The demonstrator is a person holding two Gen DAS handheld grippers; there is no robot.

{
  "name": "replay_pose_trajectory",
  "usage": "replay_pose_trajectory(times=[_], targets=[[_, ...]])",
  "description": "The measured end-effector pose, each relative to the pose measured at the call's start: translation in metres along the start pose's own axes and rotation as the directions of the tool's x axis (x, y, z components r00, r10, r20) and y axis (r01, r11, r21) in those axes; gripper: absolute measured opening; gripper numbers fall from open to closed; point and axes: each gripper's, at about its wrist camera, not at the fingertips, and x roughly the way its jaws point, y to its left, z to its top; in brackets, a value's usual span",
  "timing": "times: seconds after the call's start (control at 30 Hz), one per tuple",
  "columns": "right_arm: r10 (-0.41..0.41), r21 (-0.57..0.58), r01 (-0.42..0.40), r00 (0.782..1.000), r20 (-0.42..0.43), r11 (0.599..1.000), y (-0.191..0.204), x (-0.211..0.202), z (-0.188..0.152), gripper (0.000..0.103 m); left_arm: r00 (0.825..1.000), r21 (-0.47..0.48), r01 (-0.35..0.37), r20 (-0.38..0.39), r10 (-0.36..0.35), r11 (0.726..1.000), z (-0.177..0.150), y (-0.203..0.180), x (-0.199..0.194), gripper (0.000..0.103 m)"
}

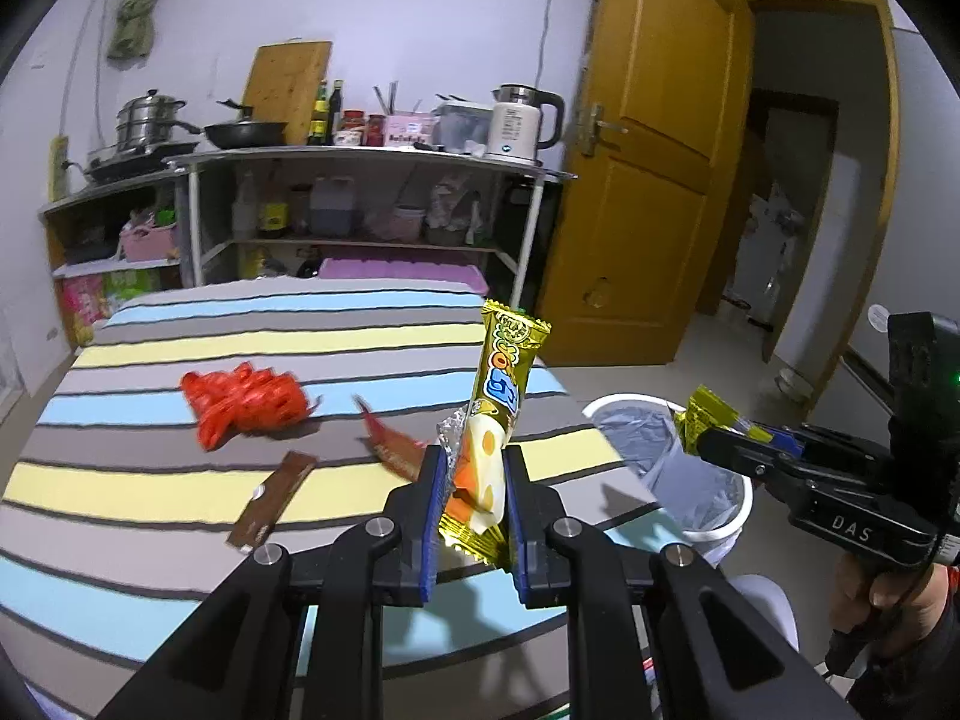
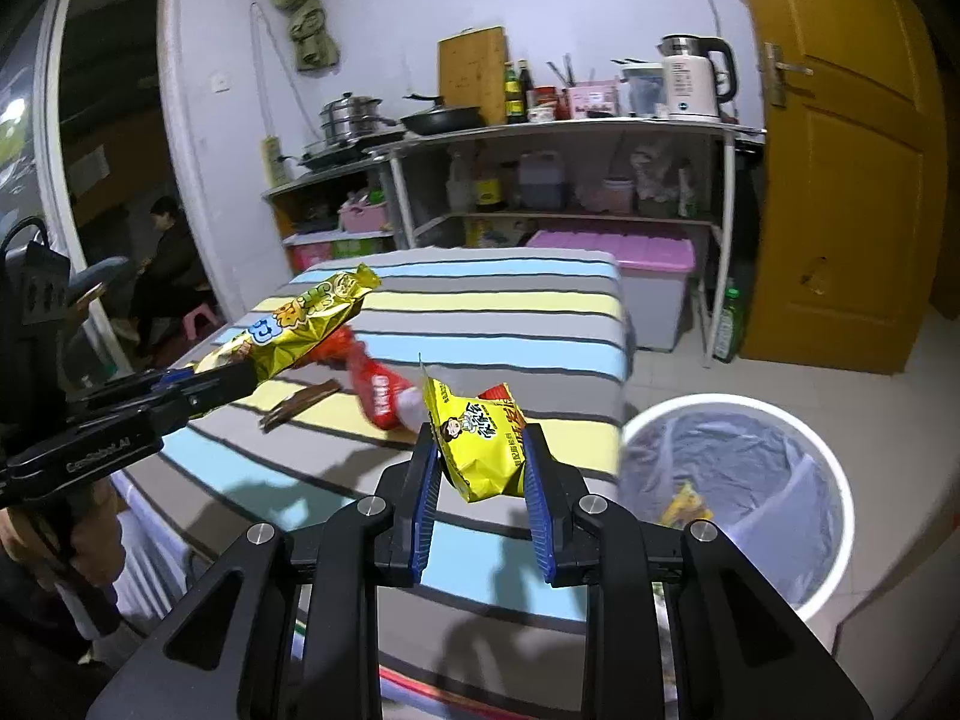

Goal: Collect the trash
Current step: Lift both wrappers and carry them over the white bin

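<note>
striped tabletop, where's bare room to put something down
The striped cloth tabletop is free along its far edge toward the metal shelf rack, and on the near-left stripes below the flat brown wrapper. The middle is crowded: crumpled red bag, red sachet, brown wrapper.

Left gripper (image 1: 471, 474): black two-finger tool with blue pads, jaws clamped on a long gold foil wrapper (image 1: 501, 396).
Right gripper (image 2: 480, 456): same build, jaws pinching a crumpled yellow snack packet (image 2: 480, 450).
Right hand (image 1: 888, 594): wrapped around the gripper's handle.
</note>
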Motion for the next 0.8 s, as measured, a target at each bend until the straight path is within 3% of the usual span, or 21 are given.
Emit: replay_pose_trajectory(times=[0.8], targets=[[-0.167,0.141,0.167,0.986,-0.012,0.976,-0.085,-0.018,-0.017,0.027,0.983,0.129,0.172,-0.086,-0.162,0.977,0.015,-0.102,0.083,0.018]])
